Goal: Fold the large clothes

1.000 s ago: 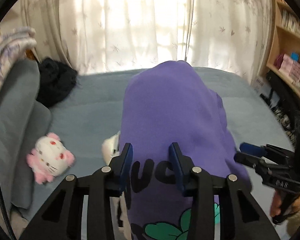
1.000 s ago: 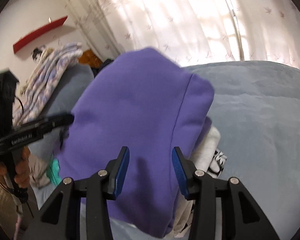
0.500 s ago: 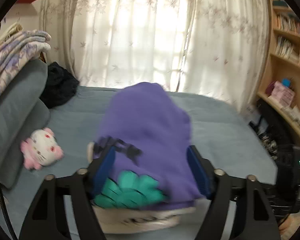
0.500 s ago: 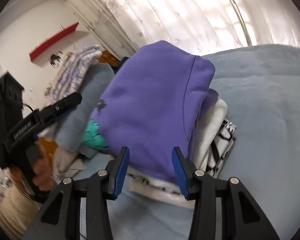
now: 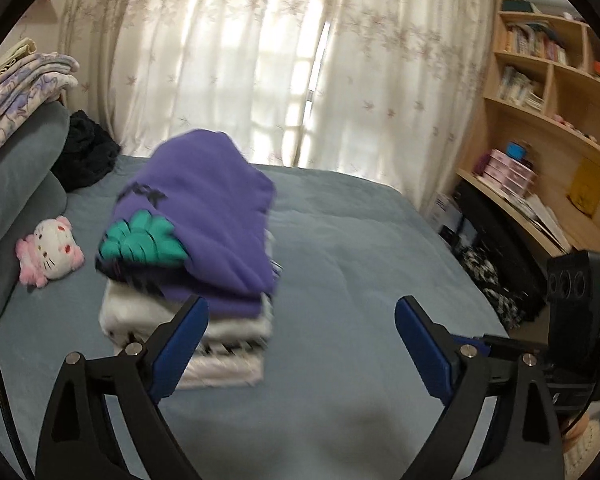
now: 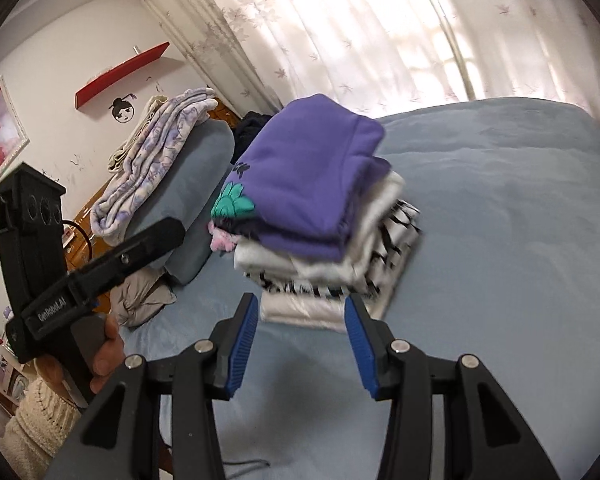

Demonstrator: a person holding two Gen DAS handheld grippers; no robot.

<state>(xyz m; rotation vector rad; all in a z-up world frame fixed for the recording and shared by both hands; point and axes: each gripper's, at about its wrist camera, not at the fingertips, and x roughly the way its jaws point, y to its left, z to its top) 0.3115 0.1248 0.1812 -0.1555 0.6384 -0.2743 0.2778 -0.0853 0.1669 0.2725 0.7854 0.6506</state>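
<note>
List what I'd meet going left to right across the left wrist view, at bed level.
Grey cushion → pink-and-white plush toy → folded clothes stack topped by the purple sweatshirt → bare blue bedcover → right gripper at the frame edge.

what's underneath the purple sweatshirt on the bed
Under the purple sweatshirt lie folded clothes: a white garment, a black-and-white patterned one, another white piece. Anything inside the stack is covered.

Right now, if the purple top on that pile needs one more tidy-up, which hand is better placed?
Probably the right. The right gripper points straight at the stack with the purple sweatshirt centred ahead. The left gripper, jaws just opened wide and empty, sits off to the pile's side.
</note>
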